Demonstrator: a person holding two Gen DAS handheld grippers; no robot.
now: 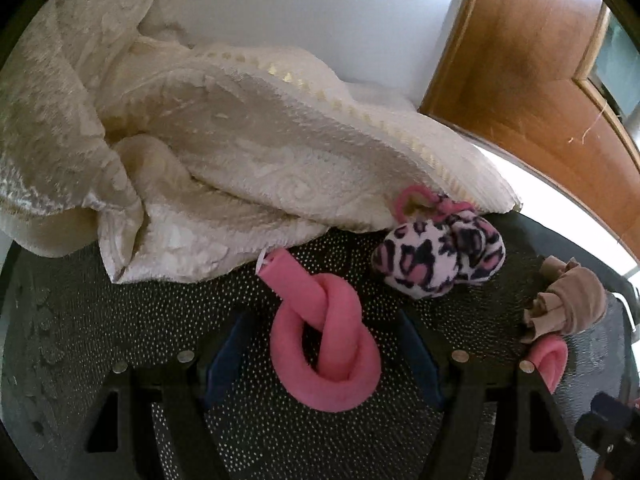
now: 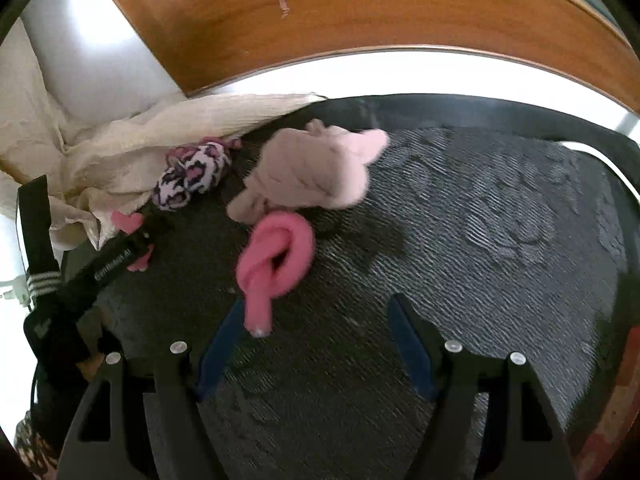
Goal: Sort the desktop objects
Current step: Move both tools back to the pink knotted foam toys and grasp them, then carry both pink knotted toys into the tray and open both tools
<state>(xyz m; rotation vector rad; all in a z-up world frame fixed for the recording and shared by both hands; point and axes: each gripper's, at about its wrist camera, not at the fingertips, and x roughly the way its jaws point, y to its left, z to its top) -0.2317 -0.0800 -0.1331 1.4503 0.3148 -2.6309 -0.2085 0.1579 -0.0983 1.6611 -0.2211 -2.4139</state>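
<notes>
left gripper [image 1: 324,354]: jaws spread wide, nothing pinched; knotted pink sock [image 1: 324,344] lies flat on the dark patterned worktop [image 1: 132,320] between the blue-padded fingers [image 1: 226,354], whether it touches them I can't tell

right gripper [image 2: 316,344]: jaws also spread, empty; second knotted pink sock [image 2: 274,258] sits just ahead of the left finger, its loose tail pointing back toward the finger, slightly motion-blurred

further out in the left view: leopard-print pink/white/black sock bundle [image 1: 438,258] with a pink loop, touching the edge of a rumpled cream embossed blanket [image 1: 224,152]; to the right a beige bundle [image 1: 564,304] touching the other pink knot

right view: same beige/pale-pink bundle [image 2: 316,168] directly behind the pink knot and touching it, leopard bundle to its left against the blanket edge

writing: white lettering on the left gripper's black body, seen at left in the right view, too blurred to read; a black strap with white stripes [image 2: 40,276] hangs beside it

far: white wall [image 1: 320,12], wooden door [image 2: 360,16]
</notes>
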